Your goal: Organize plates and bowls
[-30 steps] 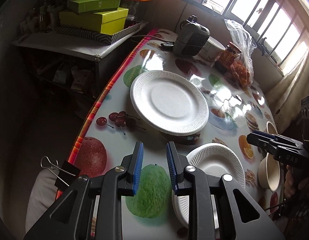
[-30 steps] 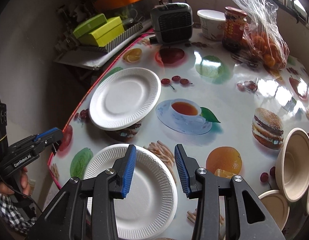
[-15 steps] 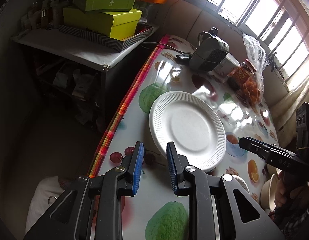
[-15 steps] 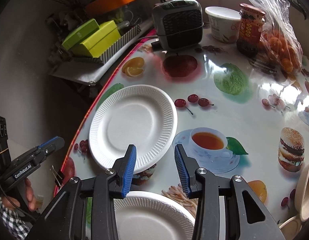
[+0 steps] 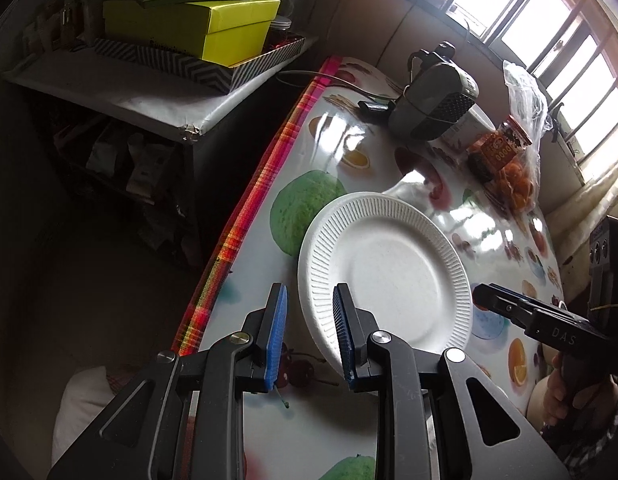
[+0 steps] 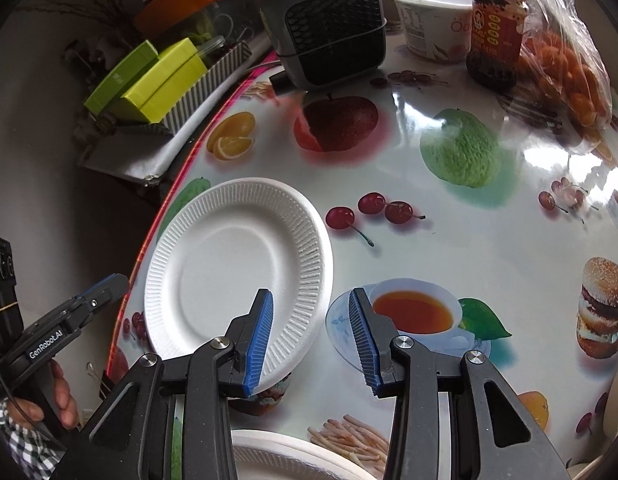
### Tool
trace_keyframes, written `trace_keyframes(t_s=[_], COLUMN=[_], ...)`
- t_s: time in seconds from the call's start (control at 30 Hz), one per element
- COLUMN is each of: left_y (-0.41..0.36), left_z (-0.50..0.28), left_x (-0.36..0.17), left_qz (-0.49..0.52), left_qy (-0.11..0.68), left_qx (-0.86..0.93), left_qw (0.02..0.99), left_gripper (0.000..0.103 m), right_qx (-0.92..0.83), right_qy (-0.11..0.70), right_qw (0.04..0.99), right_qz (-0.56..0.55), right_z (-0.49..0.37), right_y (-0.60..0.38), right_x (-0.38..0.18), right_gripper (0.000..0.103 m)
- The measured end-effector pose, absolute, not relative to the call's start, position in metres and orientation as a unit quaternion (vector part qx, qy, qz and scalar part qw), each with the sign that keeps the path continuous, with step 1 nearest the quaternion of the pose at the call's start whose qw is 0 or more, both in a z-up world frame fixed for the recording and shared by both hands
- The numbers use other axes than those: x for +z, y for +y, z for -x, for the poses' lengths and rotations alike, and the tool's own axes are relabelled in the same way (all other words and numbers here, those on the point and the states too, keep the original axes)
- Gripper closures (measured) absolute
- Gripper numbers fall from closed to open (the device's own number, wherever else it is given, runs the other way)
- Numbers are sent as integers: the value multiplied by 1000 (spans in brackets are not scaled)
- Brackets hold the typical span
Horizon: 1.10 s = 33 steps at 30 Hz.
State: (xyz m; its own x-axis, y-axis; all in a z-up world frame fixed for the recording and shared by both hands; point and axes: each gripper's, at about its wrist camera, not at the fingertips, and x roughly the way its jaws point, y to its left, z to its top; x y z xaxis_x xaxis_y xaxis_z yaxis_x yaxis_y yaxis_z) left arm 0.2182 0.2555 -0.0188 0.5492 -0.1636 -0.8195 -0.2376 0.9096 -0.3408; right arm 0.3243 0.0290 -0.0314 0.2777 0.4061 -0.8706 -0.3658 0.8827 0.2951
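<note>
A white ribbed paper plate [image 5: 389, 276] lies on the fruit-print table near its left edge; it also shows in the right wrist view [image 6: 233, 272]. My left gripper [image 5: 309, 332] is open and empty, its jaws straddling the plate's near-left rim. My right gripper [image 6: 313, 336] is open and empty, its jaws either side of the plate's near-right rim. A second white plate [image 6: 293, 460] lies at the bottom edge of the right wrist view, mostly hidden behind the gripper.
At the table's far end stand a grey heater [image 6: 325, 20], a white tub [image 6: 433, 20], a sauce jar [image 6: 495, 28] and a bag of oranges [image 6: 565, 64]. A side shelf with green boxes [image 5: 189, 20] stands left of the table's striped edge [image 5: 245, 220].
Both grippers have moved forward over the table toward the far plate. The nearer plate and the bowls at the right have dropped out of view. Both stay open.
</note>
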Motion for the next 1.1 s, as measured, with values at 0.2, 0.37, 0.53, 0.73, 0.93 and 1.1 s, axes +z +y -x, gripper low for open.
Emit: trace_keyframes(t_s=[0.2,0.37,0.53,0.73,0.93,1.1], left_y=[253,253,252,252,253,252], left_z=[-227,-232,-233,-234,-234,-234], left_x=[-29,-35,-37,-39,-40,-38], left_qz=[215,226,224,225,225,225], left_qy=[486,493,497,500,500,499], left_qx=[22,22,25,31,32,33], left_qw=[847,840,838,836,836,836], left_gripper=[78,78,84,90,90,90], right_qx=[244,245,247,251,250,251], right_qy=[553,556,560,565,564,564], right_qw=[796,794,790,786,787,786], right_qz=[-23,-21,-24,-27,-21,-21], right_z=[-327,-329,-331,-331,-330,-329], right_y=[29,30,29,31,32,32], right_x=[-35,-37,-41,-45,-45,-44], right_gripper=[64,69,74,82,84,85])
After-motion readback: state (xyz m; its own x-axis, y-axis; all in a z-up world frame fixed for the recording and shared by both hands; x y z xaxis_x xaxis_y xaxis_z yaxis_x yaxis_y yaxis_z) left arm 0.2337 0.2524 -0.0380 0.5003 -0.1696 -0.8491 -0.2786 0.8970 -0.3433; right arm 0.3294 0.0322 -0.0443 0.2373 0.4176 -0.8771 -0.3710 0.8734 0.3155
